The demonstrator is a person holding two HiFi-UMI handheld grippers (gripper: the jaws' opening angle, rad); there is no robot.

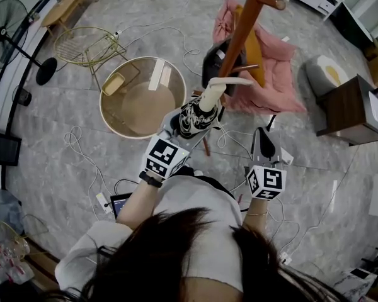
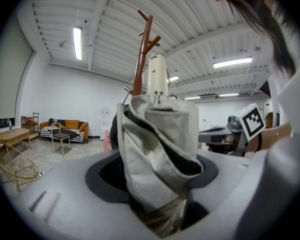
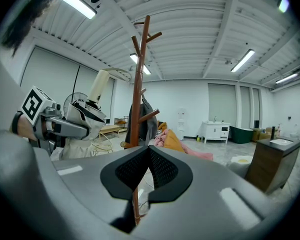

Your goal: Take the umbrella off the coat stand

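A folded umbrella (image 1: pixel 196 117) of beige and dark cloth with a cream handle (image 1: pixel 213 94) stands upright between the jaws of my left gripper (image 1: pixel 176 129). In the left gripper view the umbrella (image 2: pixel 160 134) fills the jaws of the left gripper (image 2: pixel 157 176), which is shut on its folded cloth. The brown coat stand (image 1: pixel 242 30) rises just behind it, its pole (image 2: pixel 140 59) past the handle. From the right gripper view the umbrella (image 3: pixel 87 116) sits left of the stand (image 3: pixel 136 84), apart from it. My right gripper (image 1: pixel 264 145) hangs to the right, shut and empty (image 3: pixel 149 156).
A dark jacket (image 1: pixel 213 60) hangs on the stand. Pink cloth (image 1: pixel 274 68) lies heaped behind it. A round wooden tub (image 1: pixel 142 99) and a gold wire chair (image 1: pixel 91 46) stand to the left, a wooden cabinet (image 1: pixel 349 109) to the right. Cables cross the floor.
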